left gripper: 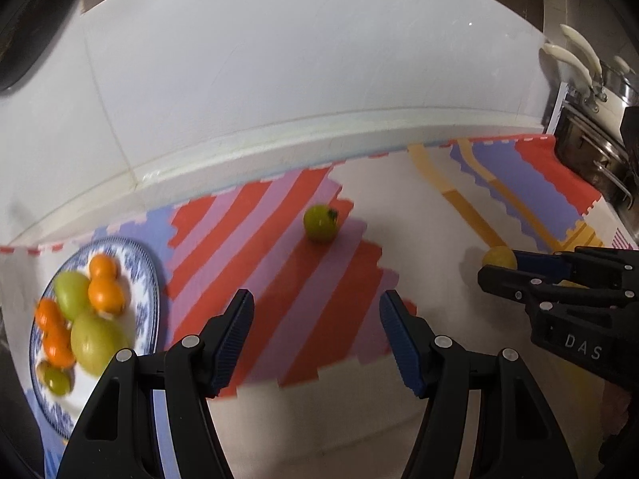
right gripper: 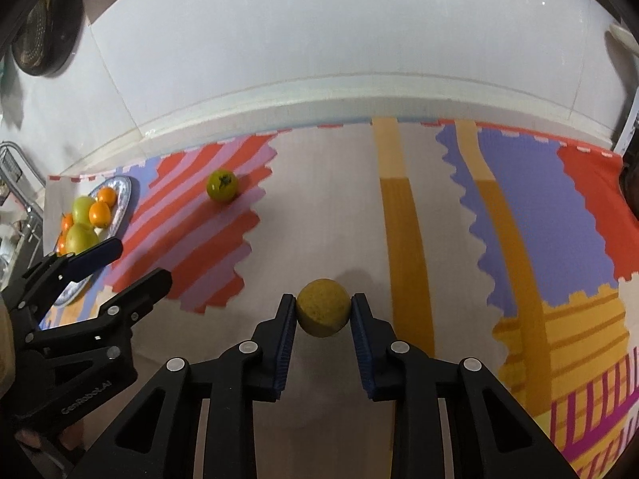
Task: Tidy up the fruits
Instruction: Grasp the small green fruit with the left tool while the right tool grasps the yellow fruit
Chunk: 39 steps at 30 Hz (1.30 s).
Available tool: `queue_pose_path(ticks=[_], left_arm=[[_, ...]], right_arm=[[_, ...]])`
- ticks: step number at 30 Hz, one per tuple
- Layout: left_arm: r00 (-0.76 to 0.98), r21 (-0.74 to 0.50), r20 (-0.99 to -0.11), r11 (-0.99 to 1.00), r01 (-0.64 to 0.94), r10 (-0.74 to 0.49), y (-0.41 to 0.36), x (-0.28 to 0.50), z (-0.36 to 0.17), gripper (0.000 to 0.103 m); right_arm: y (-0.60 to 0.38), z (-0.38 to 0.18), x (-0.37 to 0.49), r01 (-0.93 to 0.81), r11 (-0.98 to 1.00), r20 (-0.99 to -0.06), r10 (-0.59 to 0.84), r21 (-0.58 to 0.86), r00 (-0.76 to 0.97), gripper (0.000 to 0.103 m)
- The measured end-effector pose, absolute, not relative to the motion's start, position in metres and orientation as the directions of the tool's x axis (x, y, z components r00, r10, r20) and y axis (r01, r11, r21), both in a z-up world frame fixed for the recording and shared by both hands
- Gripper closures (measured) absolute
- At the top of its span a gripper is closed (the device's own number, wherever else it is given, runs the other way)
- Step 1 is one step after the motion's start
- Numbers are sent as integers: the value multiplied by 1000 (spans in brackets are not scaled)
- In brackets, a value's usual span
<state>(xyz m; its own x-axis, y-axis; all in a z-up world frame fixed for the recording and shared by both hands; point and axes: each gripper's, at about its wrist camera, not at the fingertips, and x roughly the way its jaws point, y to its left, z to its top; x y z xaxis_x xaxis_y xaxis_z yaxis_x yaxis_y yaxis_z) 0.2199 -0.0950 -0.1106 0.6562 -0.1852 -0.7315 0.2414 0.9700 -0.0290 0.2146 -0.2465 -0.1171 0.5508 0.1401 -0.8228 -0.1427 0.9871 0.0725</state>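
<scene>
A yellow round fruit (right gripper: pixel 322 307) rests on the patterned mat, and my right gripper (right gripper: pixel 323 302) is shut on it, one pad pressing each side. From the left wrist view the same fruit (left gripper: pixel 499 256) shows at the right, inside the right gripper (left gripper: pixel 500 265). My left gripper (left gripper: pixel 317 303) stands open over the red-striped patch with nothing between its fingers; in the right wrist view the left gripper (right gripper: pixel 139 263) is at the left. A green fruit (left gripper: pixel 319 223) (right gripper: pixel 222 185) lies alone beyond it. A blue-and-white plate (left gripper: pixel 145 267) (right gripper: pixel 126 187) at the left holds several orange and green fruits.
The colourful mat (right gripper: pixel 519 207) covers the counter up to a white ledge and wall (left gripper: pixel 279 139). Metal pots with pale handles (left gripper: pixel 591 80) stand at the far right. A wire rack (right gripper: pixel 12 167) and a dark round object (right gripper: pixel 44 32) are at the far left.
</scene>
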Motion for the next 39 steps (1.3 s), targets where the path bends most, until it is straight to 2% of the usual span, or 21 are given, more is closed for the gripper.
queue_pose_path(ticks=[12,18,24,26,29,39], left_arm=[[627,-42,-751,963,266,-206,-103,274,-123,39],[618,-42,-759,963,265,-204,-108,292,-130,46],[605,-39,-765,954,298,-220,-113,304,-132,61],[595,-42,-771,951,306,-225,-115,306,-135,69],[584,-46,-778,949,312,-230,-116,308,-139,74],[594,-66,-768,953,297,-238,-113,298,-130,75]], right_arm=[[-240,-110,248,-138,988,-789,135,64,599,74],[-240,-111,263,-140,988,-787,134,61,602,74],[-241,-112,270,-136,988,-789,135,66,599,74],[-241,-112,271,-135,989,-790,133,64,598,74],[-242,-112,272,-132,989,-791,133,66,597,74],[-239,-105,269,-139,987,-784,144,74,603,74]])
